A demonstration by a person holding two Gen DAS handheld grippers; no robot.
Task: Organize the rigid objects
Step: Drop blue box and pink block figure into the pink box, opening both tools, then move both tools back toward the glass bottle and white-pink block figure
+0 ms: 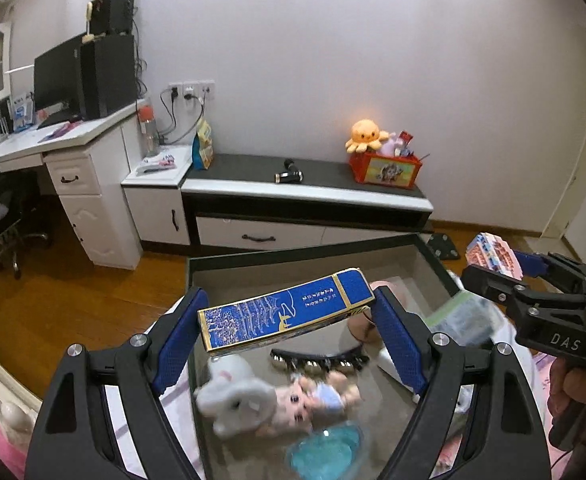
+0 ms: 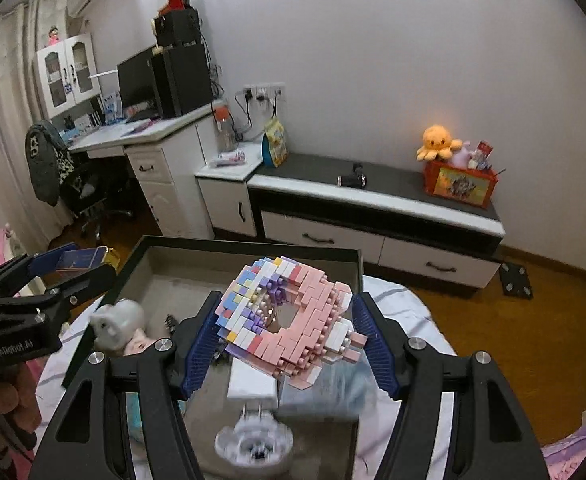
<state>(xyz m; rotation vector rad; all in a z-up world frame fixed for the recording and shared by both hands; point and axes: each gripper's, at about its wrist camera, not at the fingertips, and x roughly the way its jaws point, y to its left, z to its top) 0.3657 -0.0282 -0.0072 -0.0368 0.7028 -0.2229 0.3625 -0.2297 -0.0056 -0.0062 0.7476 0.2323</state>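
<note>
At the left of the scene, the left claw was clenched on a long blue box, its blue ribbed pads pressed to the two ends. The box looked like stiff glossy card, flat-faced and square-edged, with gold trim and fine pale printing. It hung in mid-frame of the left wrist view, lifted clear above the open tray.

That tray, a shallow dark-rimmed box with a dull grey inside, sat on a pale bedcover and still held a jumble: a fluffy white plush toy, a small soft doll, a black toothed hair clip and a translucent turquoise dish at the lower edge, all somewhat blurred.

Further right, the right claw gripped a brick-built donut, a ring of tiny hard plastic studs in pink, white, lilac and blue, stepped and knobbly at its edges. It too hung above the tray, in the centre of the right wrist view.

By my reckoning the sorting was partway through: two hard items were lifted out and not yet set down anywhere, and other hard pieces remained among the soft ones.
</note>
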